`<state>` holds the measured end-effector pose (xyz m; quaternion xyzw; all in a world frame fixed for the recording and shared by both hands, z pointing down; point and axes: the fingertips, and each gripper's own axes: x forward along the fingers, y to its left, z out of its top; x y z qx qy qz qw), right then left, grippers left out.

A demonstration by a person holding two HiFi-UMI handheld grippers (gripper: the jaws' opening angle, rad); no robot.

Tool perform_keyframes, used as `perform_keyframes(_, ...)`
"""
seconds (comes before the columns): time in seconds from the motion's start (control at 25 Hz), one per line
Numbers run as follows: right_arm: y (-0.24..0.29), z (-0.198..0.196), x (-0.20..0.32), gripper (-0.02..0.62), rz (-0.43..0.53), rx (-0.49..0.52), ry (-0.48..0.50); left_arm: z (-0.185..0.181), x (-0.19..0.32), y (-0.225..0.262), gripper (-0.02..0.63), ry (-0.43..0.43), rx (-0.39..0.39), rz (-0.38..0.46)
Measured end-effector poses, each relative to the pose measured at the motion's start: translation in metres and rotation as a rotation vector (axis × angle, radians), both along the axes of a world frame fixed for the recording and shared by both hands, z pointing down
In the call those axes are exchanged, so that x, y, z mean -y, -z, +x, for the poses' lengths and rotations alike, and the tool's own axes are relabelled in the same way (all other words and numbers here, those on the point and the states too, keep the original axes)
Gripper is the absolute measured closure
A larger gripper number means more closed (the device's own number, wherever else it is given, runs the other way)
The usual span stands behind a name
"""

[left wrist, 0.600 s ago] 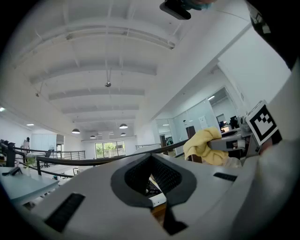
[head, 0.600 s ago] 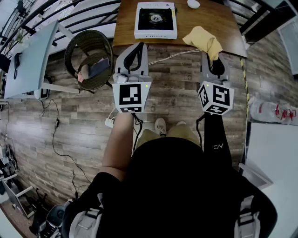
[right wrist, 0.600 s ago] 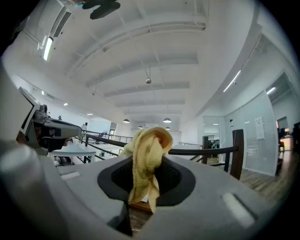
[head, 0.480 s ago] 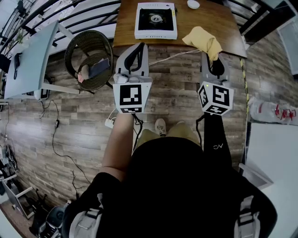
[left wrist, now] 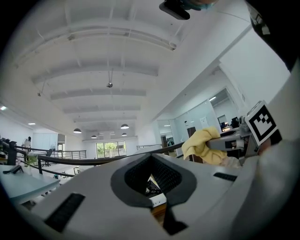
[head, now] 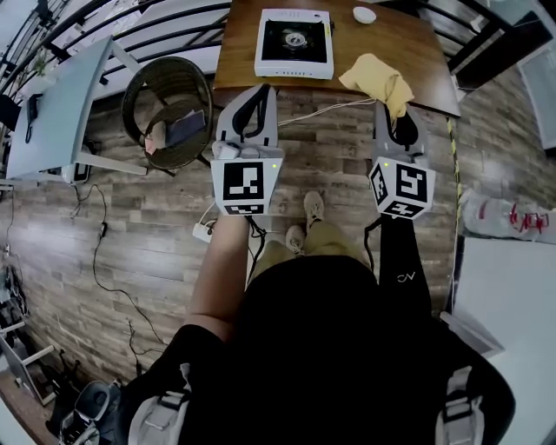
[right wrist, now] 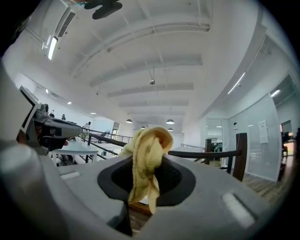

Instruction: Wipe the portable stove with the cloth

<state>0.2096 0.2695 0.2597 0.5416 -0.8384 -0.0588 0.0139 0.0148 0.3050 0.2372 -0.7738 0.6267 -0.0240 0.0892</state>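
Observation:
The white portable stove [head: 294, 42] with a black burner top sits on the brown wooden table [head: 408, 39] at the top of the head view. My right gripper [head: 393, 104] is shut on the yellow cloth [head: 378, 76], which hangs over the table's near edge, right of the stove. In the right gripper view the cloth [right wrist: 147, 159] drapes down from my right gripper [right wrist: 152, 157]. My left gripper [head: 262, 87] is shut with nothing in it, just short of the table's edge. Through its jaw opening the stove [left wrist: 157, 198] shows; the cloth [left wrist: 201, 145] is to the right.
A round wicker chair [head: 167, 109] with items on it stands left of the left gripper, beside a grey table [head: 52, 113]. A small white object [head: 364, 14] lies on the wooden table. A cable [head: 326, 106] and a power strip [head: 202, 230] lie on the plank floor.
The person has stepped one foot forward and the table has shifted slightly in view. Both grippers keep the same pose; the cloth stays in the right one.

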Motion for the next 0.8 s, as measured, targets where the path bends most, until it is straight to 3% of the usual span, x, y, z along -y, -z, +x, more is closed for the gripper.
perform_keyframes(0.4,-0.007,-0.027,0.058,0.505,-0.002,0.02,0.05,-0.017,0.045,-0.002,0.598,0.024,0.004,-0.002)
perform_keyframes(0.8,0.006,-0.06,0.196,0.503,0.017,0.035,0.108,-0.038,0.166,0.002,0.598,0.061,0.027,0.025)
